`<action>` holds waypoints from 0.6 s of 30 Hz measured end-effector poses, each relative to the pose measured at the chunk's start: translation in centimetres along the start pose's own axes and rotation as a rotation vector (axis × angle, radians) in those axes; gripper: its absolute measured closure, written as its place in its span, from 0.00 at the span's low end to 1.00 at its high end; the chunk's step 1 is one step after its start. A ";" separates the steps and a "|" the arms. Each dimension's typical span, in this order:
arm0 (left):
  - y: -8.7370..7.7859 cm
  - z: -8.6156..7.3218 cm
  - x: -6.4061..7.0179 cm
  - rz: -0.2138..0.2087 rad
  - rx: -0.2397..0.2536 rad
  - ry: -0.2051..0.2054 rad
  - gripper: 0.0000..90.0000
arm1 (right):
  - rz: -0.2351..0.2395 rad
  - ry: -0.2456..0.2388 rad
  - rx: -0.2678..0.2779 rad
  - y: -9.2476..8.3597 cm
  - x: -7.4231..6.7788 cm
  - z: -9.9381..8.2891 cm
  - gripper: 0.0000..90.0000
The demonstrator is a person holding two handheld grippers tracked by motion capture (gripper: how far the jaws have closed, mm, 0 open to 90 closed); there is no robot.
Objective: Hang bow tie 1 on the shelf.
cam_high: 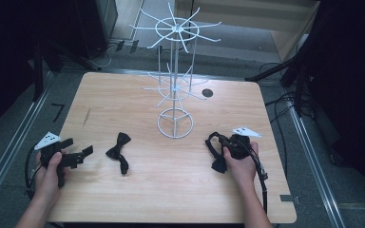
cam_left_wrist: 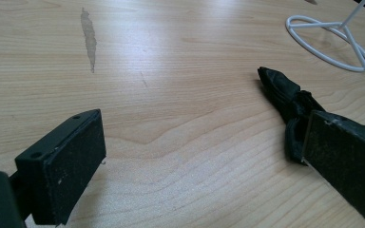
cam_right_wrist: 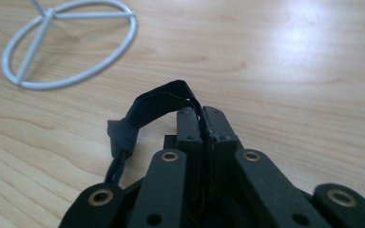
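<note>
While the right gripper (cam_right_wrist: 202,116) pinches a dark bow tie (cam_high: 217,153) at lower right by one thin fold, it could slip loose on lifting toward the wire rack (cam_high: 175,71); the left gripper (cam_high: 83,154) waits spread, empty.

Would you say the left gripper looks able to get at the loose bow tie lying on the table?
Probably yes: the left gripper is open, and bare table lies between it and the bow tie.

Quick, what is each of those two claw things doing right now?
Left gripper: open, holding nothing.
Right gripper: closed on a black bow tie.
</note>
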State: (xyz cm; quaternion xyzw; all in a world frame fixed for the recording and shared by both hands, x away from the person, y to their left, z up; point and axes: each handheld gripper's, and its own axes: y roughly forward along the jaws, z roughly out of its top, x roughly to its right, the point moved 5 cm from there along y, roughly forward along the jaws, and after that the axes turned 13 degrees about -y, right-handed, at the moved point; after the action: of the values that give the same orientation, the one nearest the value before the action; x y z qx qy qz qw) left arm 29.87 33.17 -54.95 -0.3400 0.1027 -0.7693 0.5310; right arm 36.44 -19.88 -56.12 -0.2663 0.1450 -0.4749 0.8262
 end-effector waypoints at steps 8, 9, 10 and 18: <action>-0.1 -0.1 0.1 -0.003 0.006 -0.002 0.02 | 0.011 -0.019 0.116 -2.1 -0.9 2.4 1.00; -0.2 -0.1 0.0 -0.002 0.007 -0.001 0.02 | 0.014 -0.020 0.129 -2.3 -1.0 2.7 1.00; -0.2 -0.1 0.0 -0.002 0.007 -0.001 0.02 | 0.014 -0.020 0.129 -2.3 -1.0 2.7 1.00; 0.1 0.1 -0.2 0.047 0.009 -0.018 0.01 | 0.021 -0.063 0.210 -4.4 -1.7 5.4 1.00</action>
State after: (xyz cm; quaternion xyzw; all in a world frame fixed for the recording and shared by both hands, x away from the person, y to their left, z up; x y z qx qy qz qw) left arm 30.02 33.32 -55.02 -0.3420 0.1023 -0.7541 0.5512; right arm 35.13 -18.56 -49.22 -0.1917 0.0712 -0.4701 0.8586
